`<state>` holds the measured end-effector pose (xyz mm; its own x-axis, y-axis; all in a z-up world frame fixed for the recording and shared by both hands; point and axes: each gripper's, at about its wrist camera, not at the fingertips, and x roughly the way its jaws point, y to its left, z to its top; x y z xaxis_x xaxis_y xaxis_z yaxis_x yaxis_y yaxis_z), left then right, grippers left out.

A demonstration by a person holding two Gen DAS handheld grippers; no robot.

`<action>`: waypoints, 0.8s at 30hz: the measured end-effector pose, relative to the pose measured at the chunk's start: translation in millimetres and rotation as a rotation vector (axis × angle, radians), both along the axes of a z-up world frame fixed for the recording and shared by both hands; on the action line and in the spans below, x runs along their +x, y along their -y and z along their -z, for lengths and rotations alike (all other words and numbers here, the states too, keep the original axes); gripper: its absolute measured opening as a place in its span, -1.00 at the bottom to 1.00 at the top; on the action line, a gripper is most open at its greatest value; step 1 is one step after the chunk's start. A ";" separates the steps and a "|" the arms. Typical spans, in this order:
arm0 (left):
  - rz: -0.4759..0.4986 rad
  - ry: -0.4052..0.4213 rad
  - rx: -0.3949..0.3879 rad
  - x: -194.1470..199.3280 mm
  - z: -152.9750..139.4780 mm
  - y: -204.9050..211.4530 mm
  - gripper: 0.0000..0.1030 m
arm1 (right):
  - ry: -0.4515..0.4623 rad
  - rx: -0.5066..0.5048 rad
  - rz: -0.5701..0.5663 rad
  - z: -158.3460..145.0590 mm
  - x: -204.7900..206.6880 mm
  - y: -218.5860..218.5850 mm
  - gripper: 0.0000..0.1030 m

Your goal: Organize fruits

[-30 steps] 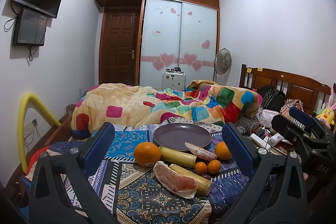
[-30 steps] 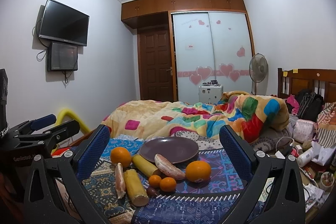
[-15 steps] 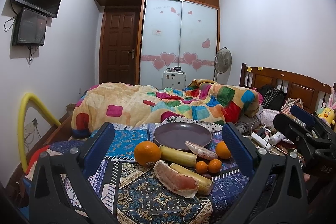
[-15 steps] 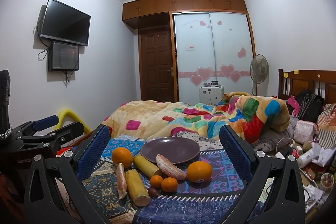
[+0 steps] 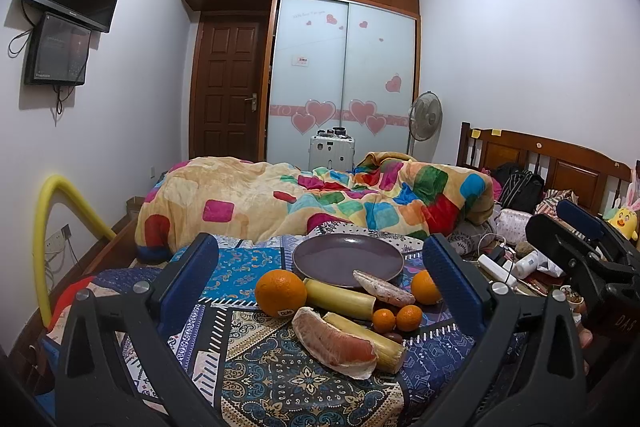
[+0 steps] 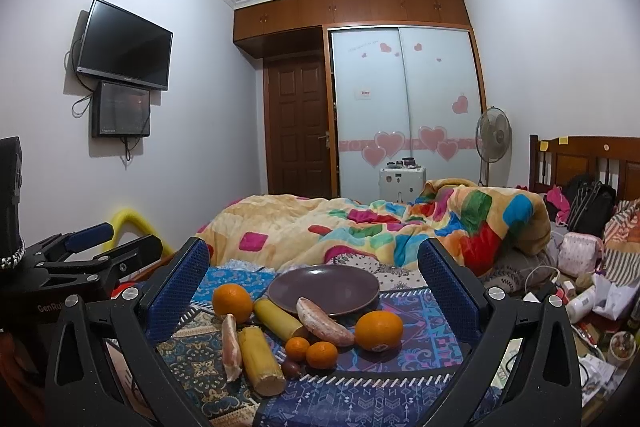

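- Left wrist view: the left gripper has its jaws spread wide and holds nothing.
- The round purple plate, centre frame, is bare; judged status: no fruit placed yet.
- Below the plate, on the patterned blue cloth: large orange with sticker, two yellow cane sections, peeled pomelo wedge, two small tangerines.
- Right wrist view: the right gripper is likewise spread apart and empty.
- The plate sits centre frame; second large orange lower right of it, second pomelo wedge touching its rim.
- Room: multicoloured quilt mid-frame, wall television upper left, standing fan at right.
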<state>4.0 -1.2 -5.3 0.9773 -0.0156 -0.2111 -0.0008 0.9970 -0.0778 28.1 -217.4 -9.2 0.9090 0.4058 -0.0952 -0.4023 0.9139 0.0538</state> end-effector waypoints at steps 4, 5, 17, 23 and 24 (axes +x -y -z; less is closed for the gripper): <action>0.001 -0.001 0.000 0.7 0.3 -0.5 1.00 | 0.000 -0.001 0.001 0.1 -0.1 -0.2 1.00; 0.001 -0.001 0.001 0.7 0.3 -0.5 1.00 | 0.000 -0.001 0.001 -0.2 -0.2 -0.2 1.00; 0.001 -0.004 0.001 2.0 1.5 -0.6 1.00 | -0.011 0.008 0.011 1.5 2.7 2.5 1.00; 0.000 -0.006 0.005 3.7 3.3 -0.4 1.00 | -0.026 0.007 0.018 5.7 8.1 3.8 1.00; -0.003 -0.007 0.007 5.2 5.4 -0.3 1.00 | -0.032 0.005 0.019 7.2 9.5 3.2 1.00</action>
